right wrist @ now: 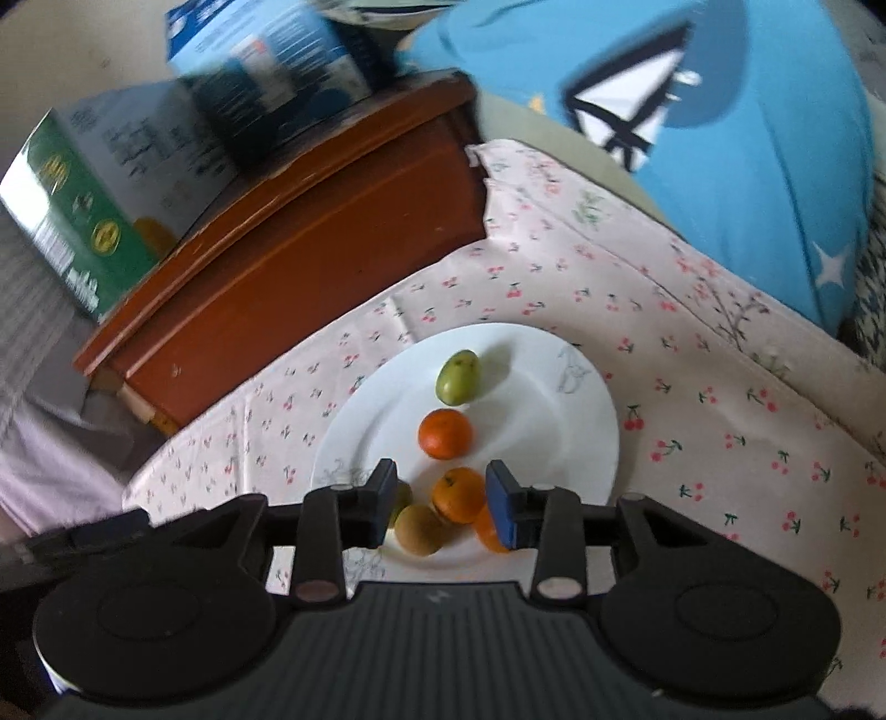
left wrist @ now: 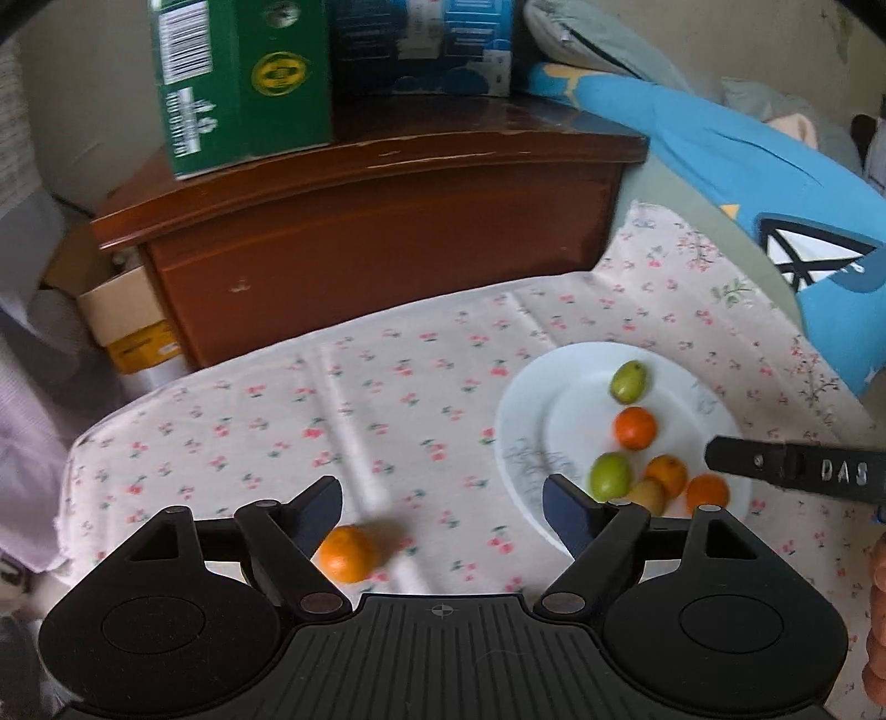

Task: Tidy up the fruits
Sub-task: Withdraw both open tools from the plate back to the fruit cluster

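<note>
A white plate (left wrist: 520, 421) on the cherry-print cloth holds several small fruits: green ones (left wrist: 629, 381) and oranges (left wrist: 635, 427). One loose orange (left wrist: 349, 554) lies on the cloth beside my left gripper's left finger. My left gripper (left wrist: 443, 501) is open and empty, low over the cloth. My right gripper (right wrist: 441, 507) is open above the plate (right wrist: 554, 387), its jaws either side of an orange (right wrist: 458, 494) without holding it. A green fruit (right wrist: 458, 376), another orange (right wrist: 446, 433) and a brownish fruit (right wrist: 419, 529) lie nearby. The right gripper also shows in the left wrist view (left wrist: 792, 471).
A brown wooden nightstand (left wrist: 376, 243) stands behind the cloth, with a green box (left wrist: 243, 83) and a blue box (left wrist: 421, 44) on top. A blue cushion (left wrist: 747, 183) lies at the right. Cardboard boxes (left wrist: 127, 327) sit on the floor at the left.
</note>
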Motion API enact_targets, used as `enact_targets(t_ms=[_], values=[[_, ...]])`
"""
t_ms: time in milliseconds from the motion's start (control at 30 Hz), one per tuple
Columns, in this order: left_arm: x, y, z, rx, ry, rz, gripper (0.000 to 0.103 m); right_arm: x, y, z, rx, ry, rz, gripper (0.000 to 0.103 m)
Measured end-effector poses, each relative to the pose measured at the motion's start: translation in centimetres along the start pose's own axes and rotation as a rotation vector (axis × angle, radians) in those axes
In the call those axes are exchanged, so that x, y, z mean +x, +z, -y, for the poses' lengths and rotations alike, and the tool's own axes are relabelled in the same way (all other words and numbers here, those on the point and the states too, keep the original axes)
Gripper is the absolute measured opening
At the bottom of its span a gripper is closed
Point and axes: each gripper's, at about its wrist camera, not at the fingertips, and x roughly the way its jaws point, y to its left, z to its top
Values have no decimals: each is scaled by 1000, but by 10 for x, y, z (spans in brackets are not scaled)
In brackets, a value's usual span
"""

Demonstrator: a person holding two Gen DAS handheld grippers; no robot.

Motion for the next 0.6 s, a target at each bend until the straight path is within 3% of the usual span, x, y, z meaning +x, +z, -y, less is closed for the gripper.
enact_targets(t_ms=[300,600], values=[[-9,0,-24,-63,46,-10,84,4,-19,-23,-147,22,-51,41],[-17,4,-55,-150,103,-6,84,-2,-34,-41,-225,107,-74,41]])
